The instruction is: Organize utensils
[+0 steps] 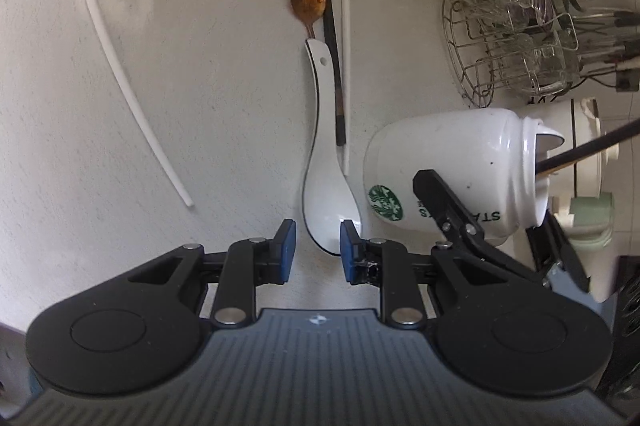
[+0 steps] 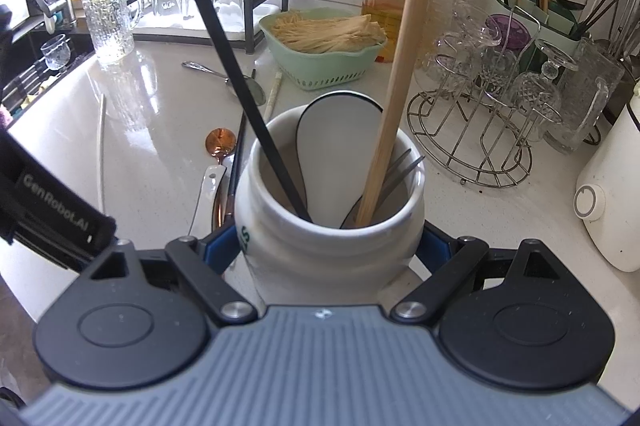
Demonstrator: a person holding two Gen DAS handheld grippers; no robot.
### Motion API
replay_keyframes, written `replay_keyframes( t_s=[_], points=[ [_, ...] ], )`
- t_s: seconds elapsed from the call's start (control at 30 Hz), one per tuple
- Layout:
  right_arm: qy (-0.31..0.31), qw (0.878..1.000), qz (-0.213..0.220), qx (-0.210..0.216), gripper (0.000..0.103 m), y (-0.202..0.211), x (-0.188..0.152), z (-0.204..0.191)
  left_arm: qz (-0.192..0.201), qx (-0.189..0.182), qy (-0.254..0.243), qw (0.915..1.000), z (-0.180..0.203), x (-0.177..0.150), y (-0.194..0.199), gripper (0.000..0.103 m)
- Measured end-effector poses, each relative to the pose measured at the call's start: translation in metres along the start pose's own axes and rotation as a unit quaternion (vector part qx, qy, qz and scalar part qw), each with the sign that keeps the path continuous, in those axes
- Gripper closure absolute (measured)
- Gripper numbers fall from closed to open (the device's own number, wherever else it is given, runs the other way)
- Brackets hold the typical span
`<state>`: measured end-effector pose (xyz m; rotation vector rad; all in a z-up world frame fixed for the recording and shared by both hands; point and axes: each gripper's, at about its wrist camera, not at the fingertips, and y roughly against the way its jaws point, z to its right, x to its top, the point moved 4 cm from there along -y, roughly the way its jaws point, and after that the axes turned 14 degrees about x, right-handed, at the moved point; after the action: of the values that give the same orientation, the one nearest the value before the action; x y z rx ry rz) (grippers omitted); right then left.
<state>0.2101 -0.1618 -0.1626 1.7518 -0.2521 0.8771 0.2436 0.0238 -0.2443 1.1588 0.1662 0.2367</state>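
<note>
White counter (image 1: 160,106), ceramic spoon (image 1: 324,162) bowl seemingly just past the released left claw (image 1: 318,252).

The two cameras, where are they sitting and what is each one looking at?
Left wrist: sits on the left gripper, looks down at a white spoon on the counter; its own open fingers show, plus the right gripper's arm beside the mug.
Right wrist: sits on the right gripper, looks into the mug; its fingers hug the mug.
Both see the mug, white spoon, copper spoon, glass rack.
</note>
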Motion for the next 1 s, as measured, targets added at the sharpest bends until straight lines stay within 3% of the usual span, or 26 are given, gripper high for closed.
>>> replay_keyframes(
  t_s=[0.2, 0.53, 0.73, 1.0],
  points=[
    [0.002, 1.0, 0.002, 0.003, 0.011, 0.0022, -0.0016, 0.0005, -0.013, 0.004, 0.021, 0.9997, 0.0021, -0.0034, -0.0063, 0.077],
    [0.008, 1.0, 0.003, 0.007, 0.011, 0.0028, -0.0025, 0.0011, -0.013, 0.011, 0.108, 0.994, -0.0043, -0.003, -0.0092, 0.079],
    [0.012, 1.0, 0.006, 0.01, 0.011, 0.0034, -0.0034, 0.0015, -0.002, 0.018, 0.148, 0.9889, -0.0062, -0.0074, -0.0094, 0.09],
    [0.017, 1.0, 0.007, 0.016, 0.011, 0.0044, -0.0044, 0.0021, 0.019, 0.034, 0.137, 0.9898, -0.0045, -0.0103, -0.0064, 0.096]
  ],
)
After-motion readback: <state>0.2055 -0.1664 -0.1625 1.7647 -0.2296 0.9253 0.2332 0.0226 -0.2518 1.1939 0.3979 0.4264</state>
